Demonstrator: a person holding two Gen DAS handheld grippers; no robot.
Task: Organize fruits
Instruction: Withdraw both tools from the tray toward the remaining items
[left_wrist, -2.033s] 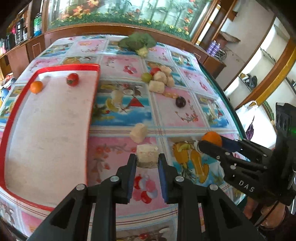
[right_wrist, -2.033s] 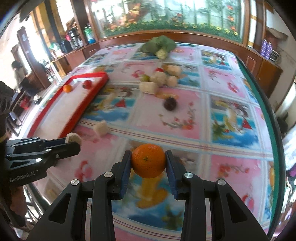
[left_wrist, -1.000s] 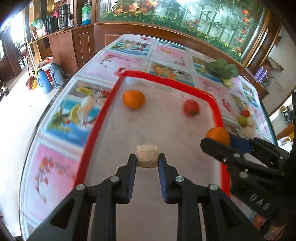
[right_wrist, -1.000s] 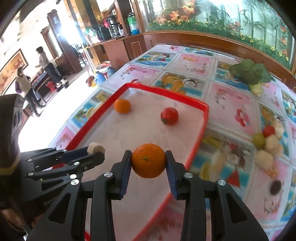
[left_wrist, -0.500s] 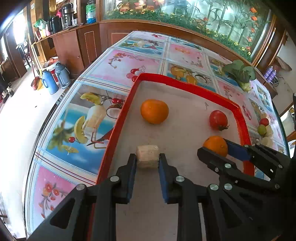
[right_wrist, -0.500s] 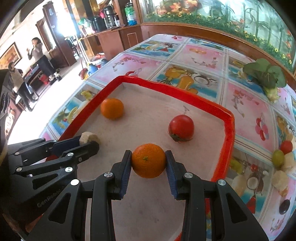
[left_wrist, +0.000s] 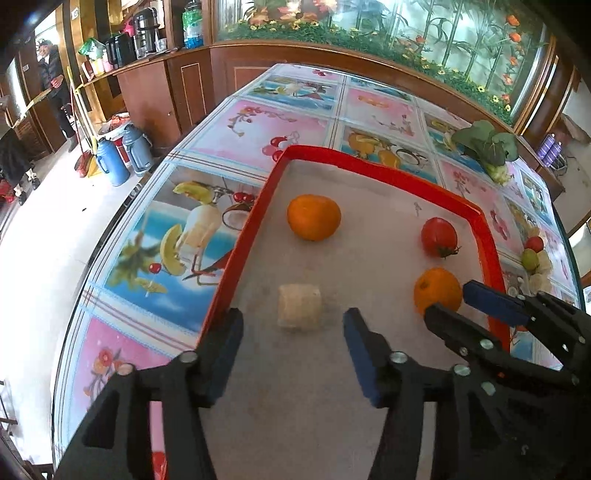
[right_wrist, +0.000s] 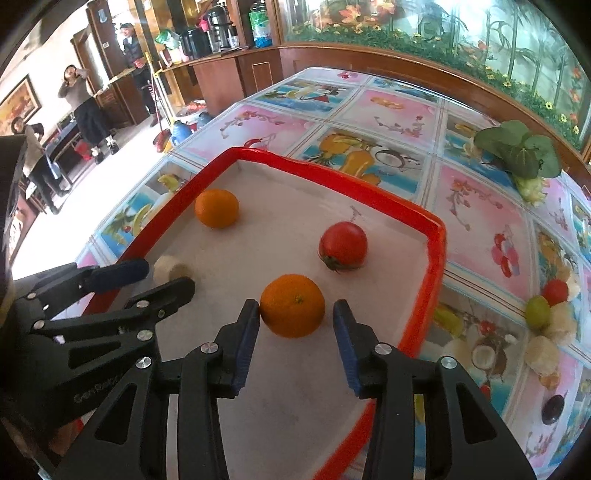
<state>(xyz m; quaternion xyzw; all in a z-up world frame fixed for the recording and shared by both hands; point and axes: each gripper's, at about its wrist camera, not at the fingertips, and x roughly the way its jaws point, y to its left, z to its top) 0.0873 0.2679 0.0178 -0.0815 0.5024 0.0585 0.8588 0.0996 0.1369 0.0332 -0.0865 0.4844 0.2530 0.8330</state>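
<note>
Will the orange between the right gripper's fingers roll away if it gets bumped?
Probably a little. The orange is round and sits on the flat floor of the tray, so a nudge would likely set it rolling. The tray's raised red rim should stop it. The right gripper has just been opening around it, so nothing pins it.

The red-rimmed tray at the frame's centre looks like glossy plastic, its grey floor matt and faintly grainy. The round orange fruit has a dimpled, slightly shiny peel; the red tomato is smooth and glossy. The pale cylindrical fruit piece looks rough and dry. The counter's picture-printed cover is sheeny. The black plastic fingers are matt, with bright metal screws.
</note>
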